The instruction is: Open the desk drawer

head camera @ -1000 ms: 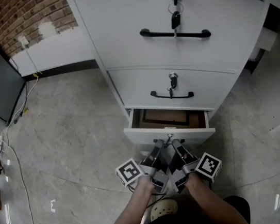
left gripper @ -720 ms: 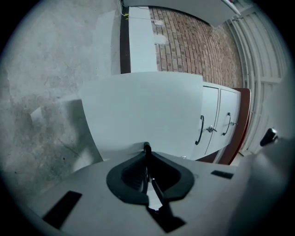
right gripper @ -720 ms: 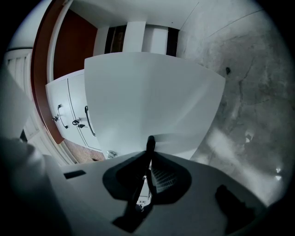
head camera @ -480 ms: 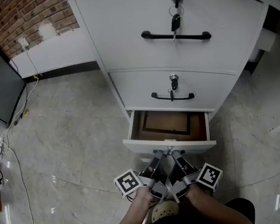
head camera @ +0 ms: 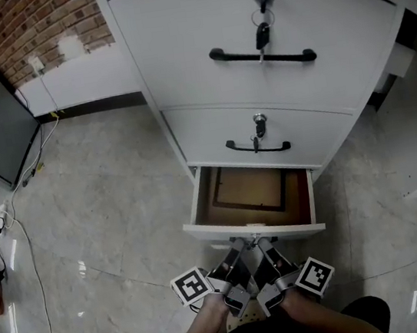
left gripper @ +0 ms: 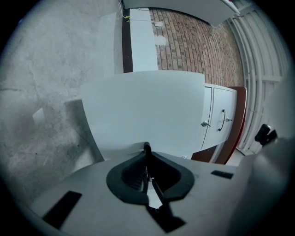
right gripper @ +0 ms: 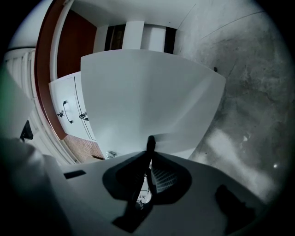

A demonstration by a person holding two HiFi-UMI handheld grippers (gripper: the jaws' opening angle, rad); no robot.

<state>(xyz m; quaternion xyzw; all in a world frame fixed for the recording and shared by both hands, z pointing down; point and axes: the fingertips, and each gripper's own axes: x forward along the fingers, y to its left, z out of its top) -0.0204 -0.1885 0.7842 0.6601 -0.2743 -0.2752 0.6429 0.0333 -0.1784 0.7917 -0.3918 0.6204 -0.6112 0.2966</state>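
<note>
Head view: open bottom drawer [head camera: 280, 227], brown panel [head camera: 251, 192] inside.

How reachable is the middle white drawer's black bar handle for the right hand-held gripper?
Probably not yet: the right hand-held gripper is shut on the bottom drawer's thin black handle; otherwise unobstructed.

no words, numbers or brand names can be read anywhere. the only sign-like marks are black-and-white square patterns on the cube [head camera: 192, 287] of the left gripper [head camera: 244, 247] and the cube [head camera: 315, 275] of the right gripper [head camera: 262, 244]; they carry no letters.
</note>
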